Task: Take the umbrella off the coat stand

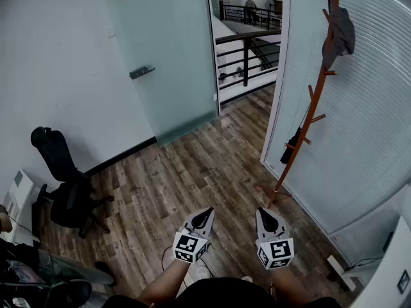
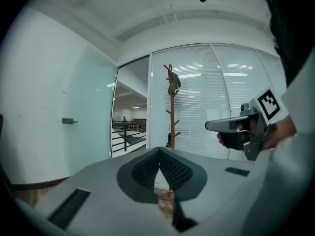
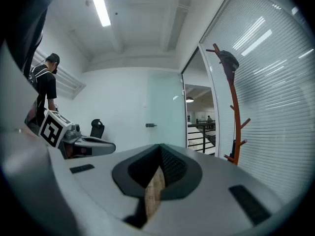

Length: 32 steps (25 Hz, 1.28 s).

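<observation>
Left gripper [image 1: 203, 215]: 2 jaws closed together, nothing held, near, above the wooden floor [image 1: 192, 165].
Right gripper [image 1: 266, 215]: jaws closed tip to tip, empty, just right of the left one.
Coat stand [image 1: 319, 88]: orange-brown, upright at the far right, grey cloth [image 1: 340, 34] on top.
Umbrella [image 1: 290, 147]: black, folded, hanging from a low peg of the stand, well apart from both grippers.

The left gripper [image 1: 203, 212] and the right gripper [image 1: 264, 212] are pale grey shells tapering to a point, with black ribbed pads [image 2: 173, 169] lining the jaws. Behind each gripper's jaws sits a white cube [image 1: 191, 246] printed with black square markers. Behind the cubes, the person wears a dark top [image 1: 225, 295].
</observation>
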Tool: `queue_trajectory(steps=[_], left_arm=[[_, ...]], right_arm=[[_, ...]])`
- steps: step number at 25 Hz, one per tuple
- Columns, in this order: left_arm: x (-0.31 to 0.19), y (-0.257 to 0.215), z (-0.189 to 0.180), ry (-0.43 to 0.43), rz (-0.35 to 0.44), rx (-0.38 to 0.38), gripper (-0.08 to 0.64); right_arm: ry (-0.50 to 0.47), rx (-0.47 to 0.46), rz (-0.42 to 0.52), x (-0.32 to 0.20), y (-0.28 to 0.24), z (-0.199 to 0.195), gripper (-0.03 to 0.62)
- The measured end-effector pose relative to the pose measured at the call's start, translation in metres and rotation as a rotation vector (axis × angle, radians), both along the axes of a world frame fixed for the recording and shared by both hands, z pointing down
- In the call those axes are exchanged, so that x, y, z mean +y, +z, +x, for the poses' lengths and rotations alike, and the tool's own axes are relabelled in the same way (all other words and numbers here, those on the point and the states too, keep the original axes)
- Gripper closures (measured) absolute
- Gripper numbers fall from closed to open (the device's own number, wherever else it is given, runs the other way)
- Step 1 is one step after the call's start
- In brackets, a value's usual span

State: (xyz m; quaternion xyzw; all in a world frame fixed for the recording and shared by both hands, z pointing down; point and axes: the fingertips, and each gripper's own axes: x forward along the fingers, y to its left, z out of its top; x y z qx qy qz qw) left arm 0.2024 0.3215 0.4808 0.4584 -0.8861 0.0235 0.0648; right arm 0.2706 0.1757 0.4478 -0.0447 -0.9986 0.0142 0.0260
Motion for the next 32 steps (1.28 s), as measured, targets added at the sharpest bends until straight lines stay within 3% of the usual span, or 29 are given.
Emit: queue_trajectory(steps=[17,32], left_arm=[[0.015,0.003,-0.009,0.071,0.007,0.011,0.548],[0.068,0.026,-0.063,0.181,0.002,0.065,0.548]], right_arm=[[0.015,0.066,-0.024,0.029,0.014,-0.022,0.586],[0.08,0.155,0.0,0.093,0.036,-0.074,0.586]])
